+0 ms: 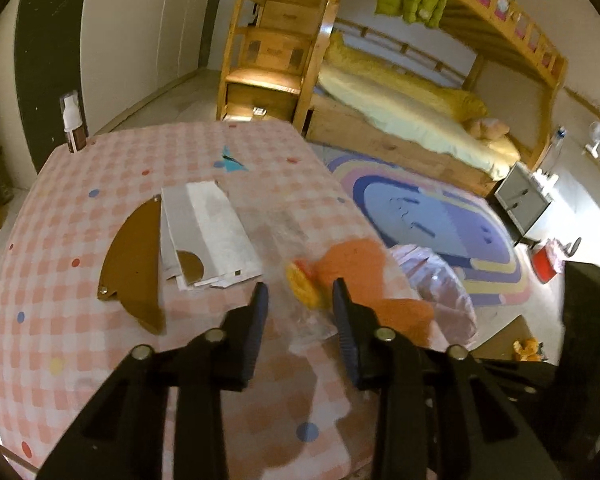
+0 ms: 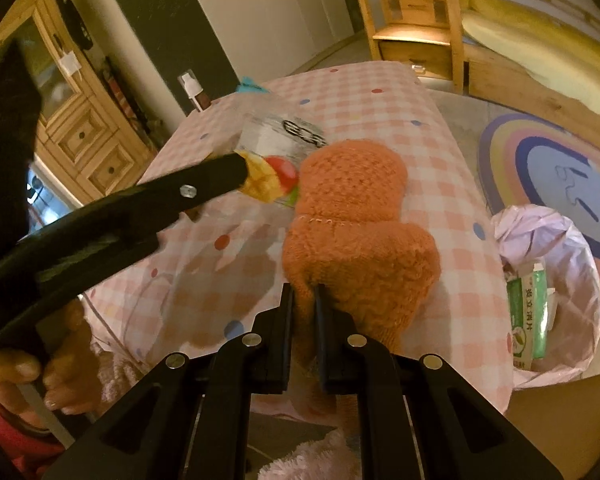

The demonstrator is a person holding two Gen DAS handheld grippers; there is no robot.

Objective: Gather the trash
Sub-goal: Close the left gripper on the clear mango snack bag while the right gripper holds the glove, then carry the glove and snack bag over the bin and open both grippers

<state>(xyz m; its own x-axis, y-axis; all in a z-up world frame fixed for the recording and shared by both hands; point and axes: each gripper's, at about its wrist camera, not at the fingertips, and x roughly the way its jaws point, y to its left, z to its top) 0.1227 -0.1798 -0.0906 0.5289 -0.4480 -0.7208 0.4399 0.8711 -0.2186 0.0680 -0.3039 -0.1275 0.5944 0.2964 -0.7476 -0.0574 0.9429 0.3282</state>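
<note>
Two grippers engaged: our right gripper point(image 2: 304, 300) pinches the orange glove point(image 2: 356, 216), left gripper point(image 2: 244, 178) nips the wrapper point(image 2: 272, 140) beside it; next, bin bag point(image 2: 556, 248).

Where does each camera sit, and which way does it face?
Left wrist: it sits on the left tongs and faces across the table toward the bed. Only its own tongs show.
Right wrist: it sits on the right tongs, which grip the glove, and faces along the table. The left tongs and a hand also show.
Shared: the table, glove, wrapper, bin bag and bed.
</note>
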